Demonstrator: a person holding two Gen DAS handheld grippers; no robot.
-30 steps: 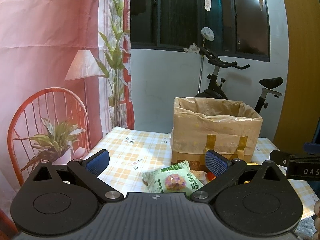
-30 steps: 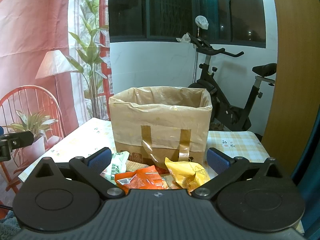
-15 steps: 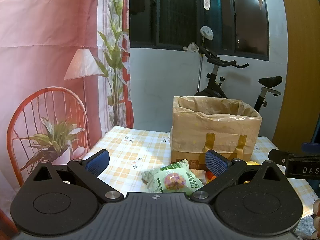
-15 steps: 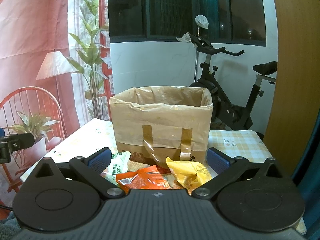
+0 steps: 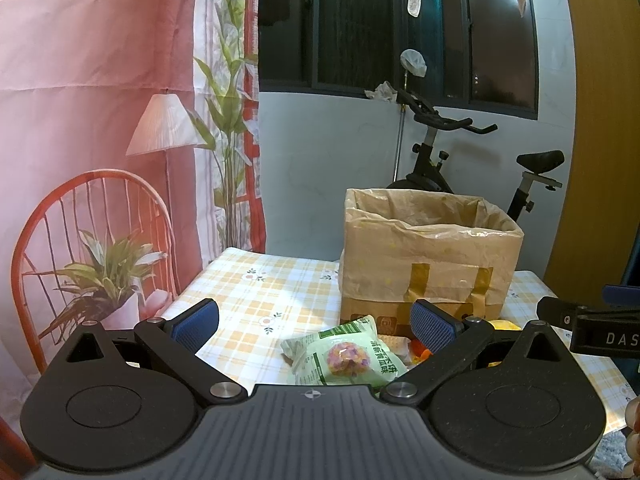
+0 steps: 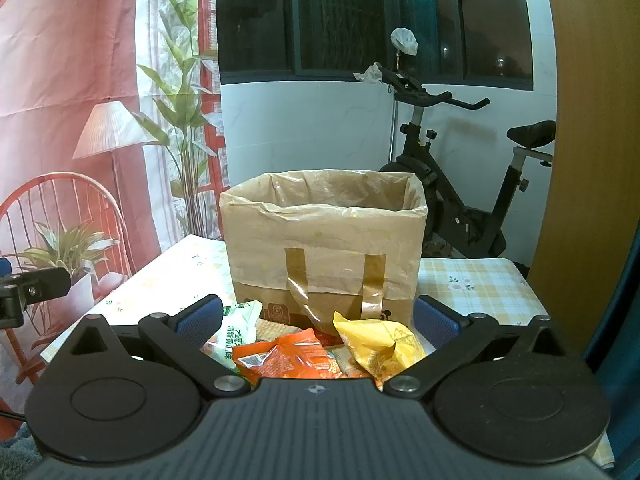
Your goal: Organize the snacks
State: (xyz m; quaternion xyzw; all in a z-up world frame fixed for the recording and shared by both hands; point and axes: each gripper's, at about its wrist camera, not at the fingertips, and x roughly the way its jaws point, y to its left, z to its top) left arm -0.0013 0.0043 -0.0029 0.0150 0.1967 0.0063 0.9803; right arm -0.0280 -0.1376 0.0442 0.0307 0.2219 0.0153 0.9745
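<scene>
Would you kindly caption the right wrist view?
Open right claw above snack packets before a lined paper bag.

We see a green packet (image 6: 239, 330), an orange packet (image 6: 288, 354) and a crumpled yellow packet (image 6: 376, 344) lying just before the open, plastic-lined paper bag (image 6: 324, 248).

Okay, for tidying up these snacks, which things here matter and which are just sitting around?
For the job:
- green snack packet
- orange snack packet
- yellow snack packet
- lined paper bag standing behind the packets
- left tool and right tool, both open, holding nothing

Just lying about:
- exercise bike
- checked tablecloth
- printed backdrop showing a lamp, chair and plant
</scene>
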